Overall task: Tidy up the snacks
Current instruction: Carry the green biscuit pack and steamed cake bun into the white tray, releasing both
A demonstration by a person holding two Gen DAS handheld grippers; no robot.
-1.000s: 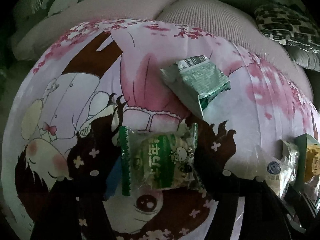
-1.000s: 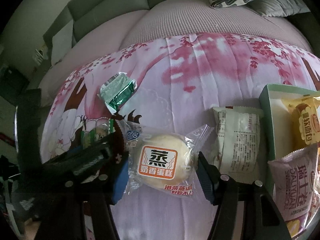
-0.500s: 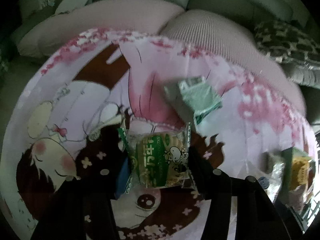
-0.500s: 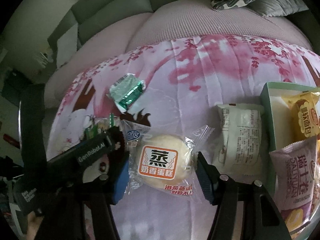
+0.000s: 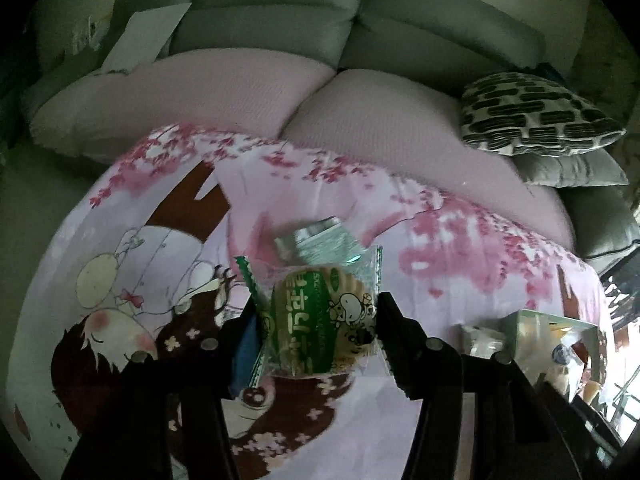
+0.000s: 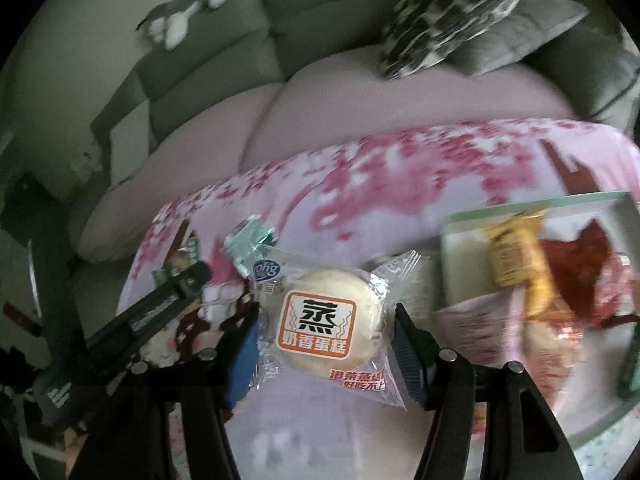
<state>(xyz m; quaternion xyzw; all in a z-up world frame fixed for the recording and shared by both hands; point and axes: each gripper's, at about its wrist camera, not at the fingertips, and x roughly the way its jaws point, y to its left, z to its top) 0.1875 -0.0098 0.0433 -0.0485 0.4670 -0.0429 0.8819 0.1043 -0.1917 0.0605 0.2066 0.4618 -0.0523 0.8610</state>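
Note:
My left gripper (image 5: 316, 332) is shut on a green cow-print snack pack (image 5: 316, 320) and holds it above the pink cartoon cloth (image 5: 120, 280). A green-foil snack (image 5: 320, 242) lies on the cloth just behind it. My right gripper (image 6: 326, 332) is shut on a clear-wrapped steamed cake with an orange label (image 6: 320, 324), lifted off the cloth. The mint-green box (image 6: 520, 204) with several snack packs sits to its right. In the right wrist view the left gripper (image 6: 176, 292) shows at the left, with the foil snack (image 6: 248, 240) beyond.
A grey sofa with pink seat cushions (image 5: 240, 92) lies behind the cloth. A black-and-white patterned pillow (image 5: 532, 116) rests at the right. The box (image 5: 552, 332) shows at the right edge of the left wrist view. A plush toy (image 6: 188, 12) sits on the sofa back.
Both grippers have risen with their snacks, lifting them off the cloth. The right gripper has moved right, toward the mint-green box.

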